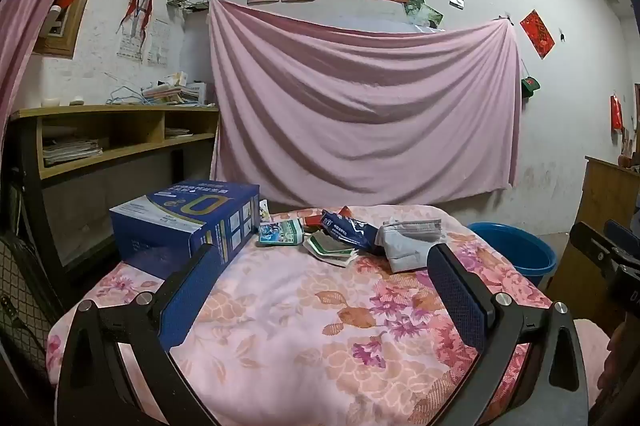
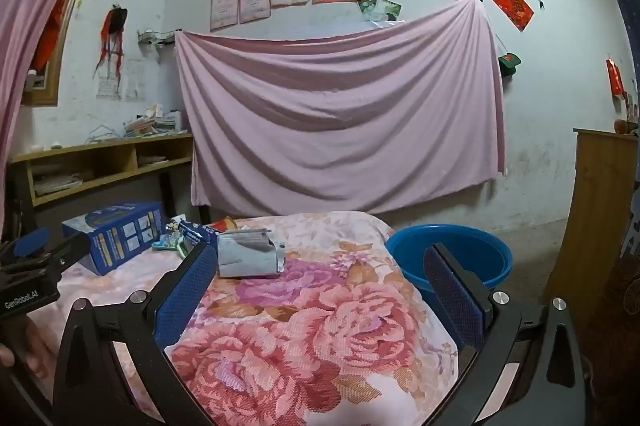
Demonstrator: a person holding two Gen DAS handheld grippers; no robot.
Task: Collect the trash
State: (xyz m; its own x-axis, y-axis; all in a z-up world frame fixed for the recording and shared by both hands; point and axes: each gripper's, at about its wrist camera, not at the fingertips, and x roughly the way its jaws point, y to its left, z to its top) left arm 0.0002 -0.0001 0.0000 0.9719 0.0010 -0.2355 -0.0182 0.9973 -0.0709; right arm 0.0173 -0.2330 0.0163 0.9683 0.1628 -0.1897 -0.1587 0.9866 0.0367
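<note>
A pile of trash lies at the far end of the flowered cloth [image 1: 304,310]: a grey crumpled pack [image 1: 408,240], a dark blue wrapper [image 1: 348,228], a green-and-white packet [image 1: 280,232] and flat paper scraps [image 1: 330,248]. The grey pack also shows in the right wrist view [image 2: 248,256]. A blue basin [image 1: 516,248] stands on the floor to the right, and shows closer in the right wrist view [image 2: 452,254]. My left gripper [image 1: 320,282] is open and empty, short of the pile. My right gripper [image 2: 318,280] is open and empty above the cloth.
A large blue carton [image 1: 188,222] stands on the cloth left of the pile. A wooden shelf unit [image 1: 116,134] is at the left, a wooden cabinet [image 2: 596,210] at the right. A pink sheet [image 1: 360,106] hangs on the back wall.
</note>
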